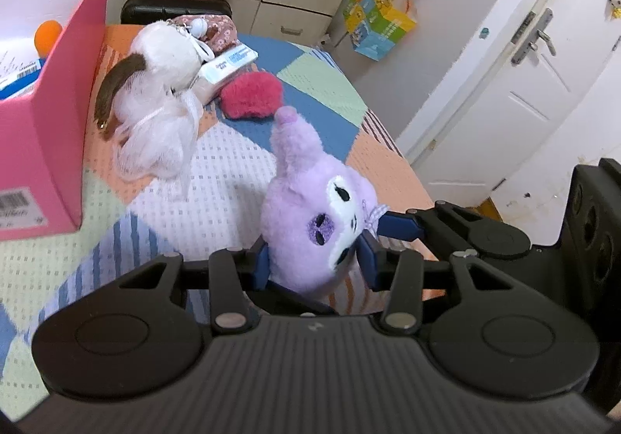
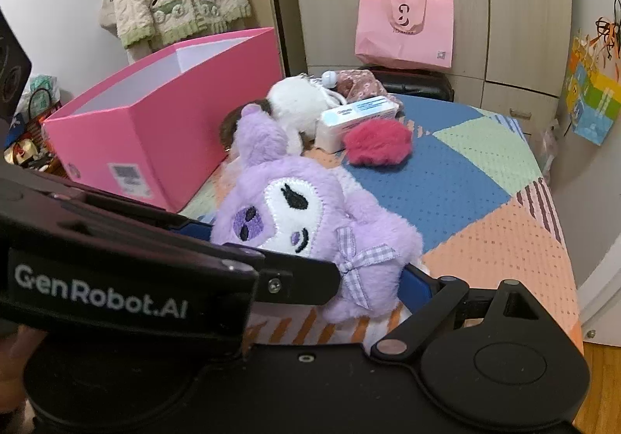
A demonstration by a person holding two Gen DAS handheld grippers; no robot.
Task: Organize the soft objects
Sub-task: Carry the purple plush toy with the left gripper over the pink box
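A purple plush toy (image 1: pixel 310 212) with a white face and a checked bow sits between the blue pads of my left gripper (image 1: pixel 316 259), which is shut on it above the patchwork bedspread (image 1: pixel 217 177). The plush also shows in the right wrist view (image 2: pixel 306 224). My right gripper (image 2: pixel 388 278) is beside the toy; one blue finger (image 2: pixel 417 288) touches its bow side, and the left gripper's body hides the other finger. A pink box (image 1: pixel 46 115) stands open at the left, also in the right wrist view (image 2: pixel 163 127). A white plush (image 1: pixel 159 100), a red fluffy item (image 1: pixel 252 94) and a tissue pack (image 1: pixel 227 65) lie behind.
A floral pouch (image 1: pixel 209 30) lies at the far bed edge by a black case (image 1: pixel 174 7). A pink bag (image 2: pixel 403 30) hangs on the wardrobe. A white door (image 1: pixel 504 84) is to the right. The bed edge curves close on the right (image 2: pixel 559 240).
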